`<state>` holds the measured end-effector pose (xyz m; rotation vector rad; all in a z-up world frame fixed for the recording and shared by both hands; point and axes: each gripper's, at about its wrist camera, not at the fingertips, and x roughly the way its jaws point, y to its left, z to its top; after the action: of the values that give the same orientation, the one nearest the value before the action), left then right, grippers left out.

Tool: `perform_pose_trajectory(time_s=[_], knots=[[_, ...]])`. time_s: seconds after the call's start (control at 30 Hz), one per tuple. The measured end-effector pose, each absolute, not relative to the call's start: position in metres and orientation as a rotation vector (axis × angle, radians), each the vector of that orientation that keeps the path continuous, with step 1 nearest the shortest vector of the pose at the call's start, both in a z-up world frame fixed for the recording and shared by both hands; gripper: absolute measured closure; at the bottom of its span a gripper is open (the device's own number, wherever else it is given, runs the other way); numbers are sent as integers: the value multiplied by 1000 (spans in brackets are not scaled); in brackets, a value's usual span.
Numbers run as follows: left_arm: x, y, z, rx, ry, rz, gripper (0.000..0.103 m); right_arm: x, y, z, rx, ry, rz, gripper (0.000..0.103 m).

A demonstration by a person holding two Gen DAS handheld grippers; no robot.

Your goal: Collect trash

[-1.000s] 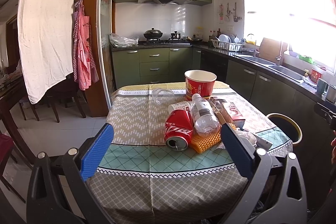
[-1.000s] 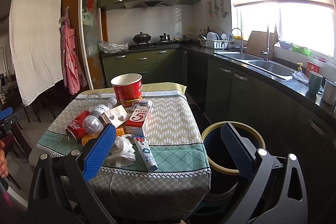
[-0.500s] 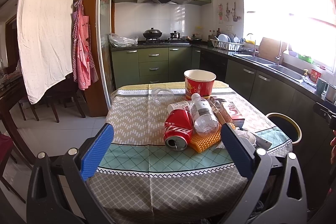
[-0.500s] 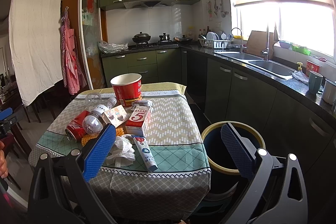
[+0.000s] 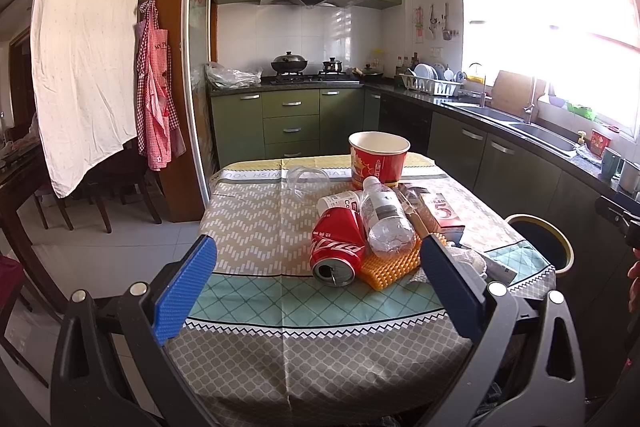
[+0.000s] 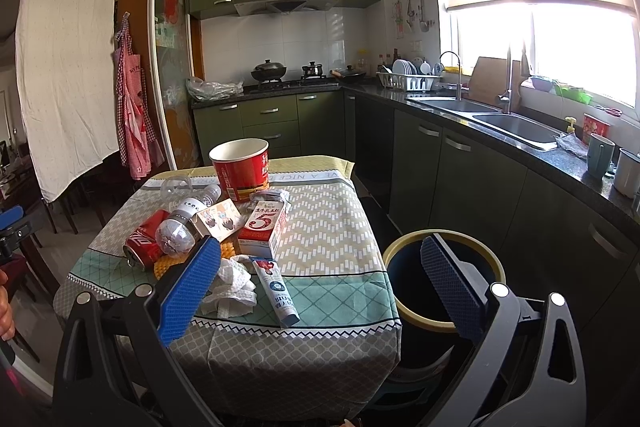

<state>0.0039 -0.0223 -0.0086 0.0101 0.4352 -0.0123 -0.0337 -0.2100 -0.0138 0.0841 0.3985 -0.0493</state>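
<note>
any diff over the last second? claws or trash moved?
No visible change. The left claw and right claw are open and empty, short of the table. The red can, the bottle and the bin lie as before.

The right tool (image 6: 320,279) hangs wide apart and empty off the table's (image 6: 328,227) near edge. A tube (image 6: 276,291) and crumpled tissue (image 6: 232,287) lie at that edge; a bin (image 6: 442,283) stands beside the right corner.
</note>
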Motion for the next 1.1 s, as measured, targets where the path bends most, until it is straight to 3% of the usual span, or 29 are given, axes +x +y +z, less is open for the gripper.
perform_pose_trajectory(time_s=[0.77,0.93,1.1], knots=[[7,-24,-7,17,452,-25,6,-20,-215,-18,54,450,-49,4],[36,-21,0,38,538,-41,6,14,-231,-13,86,566,10,4],[99,-14,-4,8,773,-74,6,62,-239,-7,102,693,84,4]])
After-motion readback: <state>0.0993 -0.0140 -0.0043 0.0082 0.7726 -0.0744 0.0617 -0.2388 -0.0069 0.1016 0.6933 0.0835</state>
